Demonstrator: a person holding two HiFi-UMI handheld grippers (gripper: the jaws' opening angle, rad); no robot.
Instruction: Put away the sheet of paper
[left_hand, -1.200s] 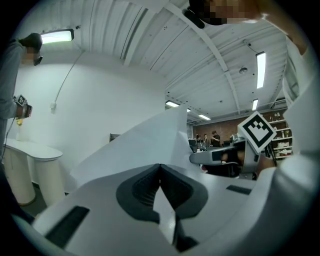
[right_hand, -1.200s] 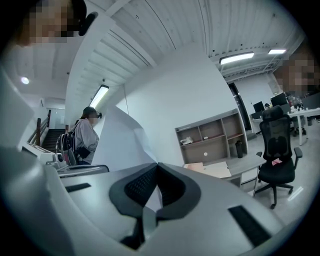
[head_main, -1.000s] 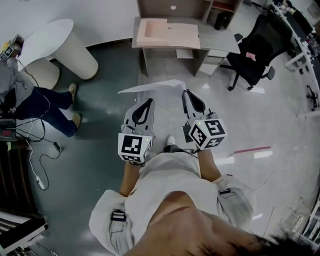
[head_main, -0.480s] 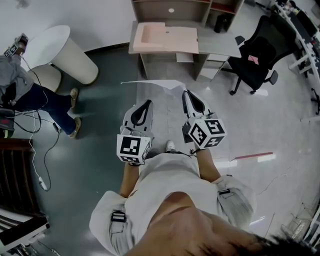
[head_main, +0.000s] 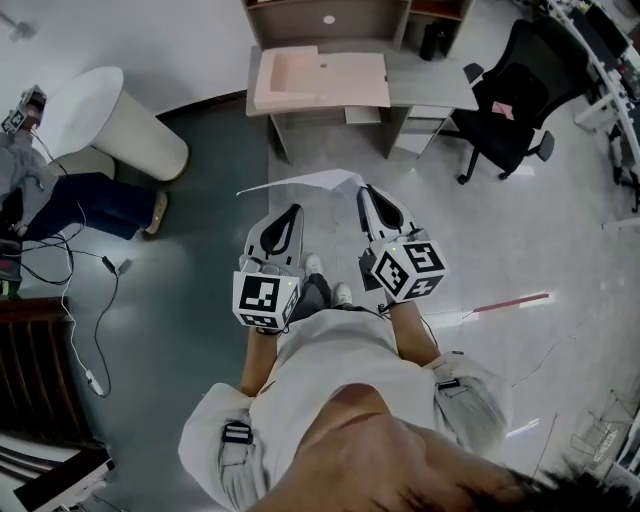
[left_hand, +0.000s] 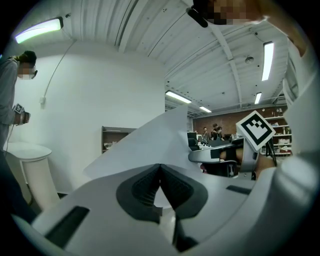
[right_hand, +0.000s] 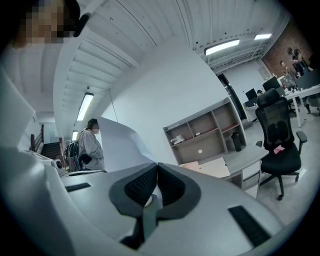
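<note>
A white sheet of paper (head_main: 300, 183) hangs in the air over the floor, nearly edge-on in the head view, in front of both grippers. My left gripper (head_main: 293, 211) is shut, and the paper (left_hand: 145, 145) rises straight from its closed jaws. My right gripper (head_main: 365, 190) is shut on the sheet's other side, where the paper (right_hand: 120, 142) curves up from the jaw tips. The two grippers stand side by side, a short way apart, in front of the person's body. The right gripper (left_hand: 222, 155) also shows in the left gripper view.
Ahead stands a grey desk (head_main: 430, 85) with a pale pink board (head_main: 320, 78) on it and a shelf unit (head_main: 325, 18) behind. A black office chair (head_main: 510, 100) is at the right. A white pedestal table (head_main: 110, 115), another person (head_main: 60, 200) and floor cables (head_main: 90, 300) are at the left.
The grippers keep the same hold on the paper. The desk has drawn a little nearer and shifted left in view; the person at the left has moved their legs.
</note>
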